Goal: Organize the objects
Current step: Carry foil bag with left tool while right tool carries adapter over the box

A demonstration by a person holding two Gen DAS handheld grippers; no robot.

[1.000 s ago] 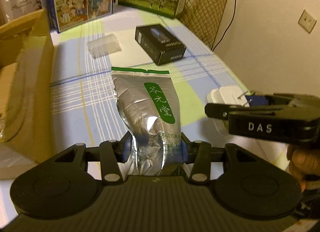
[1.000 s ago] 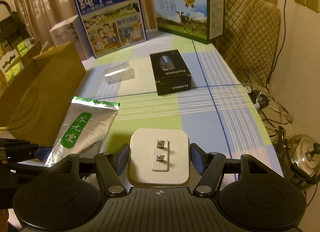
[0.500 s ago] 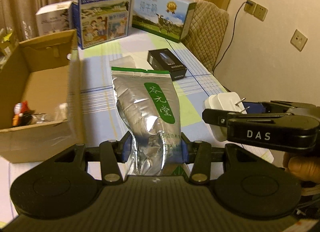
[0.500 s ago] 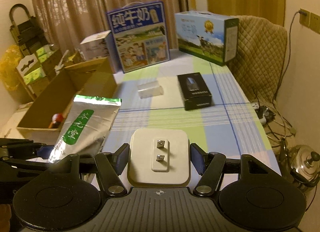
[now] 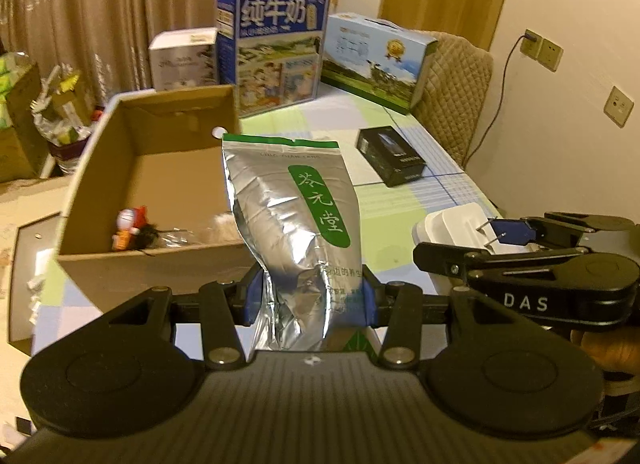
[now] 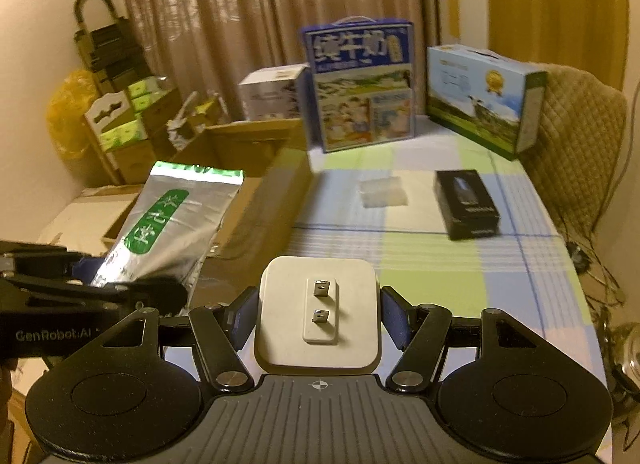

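With your left gripper (image 5: 306, 296) clamping the foil pouch (image 5: 286, 220) and right gripper (image 6: 318, 320) clamping the white plug adapter (image 6: 318, 308), clear the cardboard box (image 5: 160, 188) wall before releasing.

crinkled glossy foil pouch (image 5: 292, 224); matt brown cardboard box (image 5: 152, 200) left of the tongs; smooth white plastic plug (image 6: 318, 312).

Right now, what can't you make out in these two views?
- Left wrist view: the foil pouch covers part of the cardboard box interior; the small items inside are blurred.
- Right wrist view: the clear plastic piece and black box label are motion-blurred.
- Both views: what is under each set of tongs.
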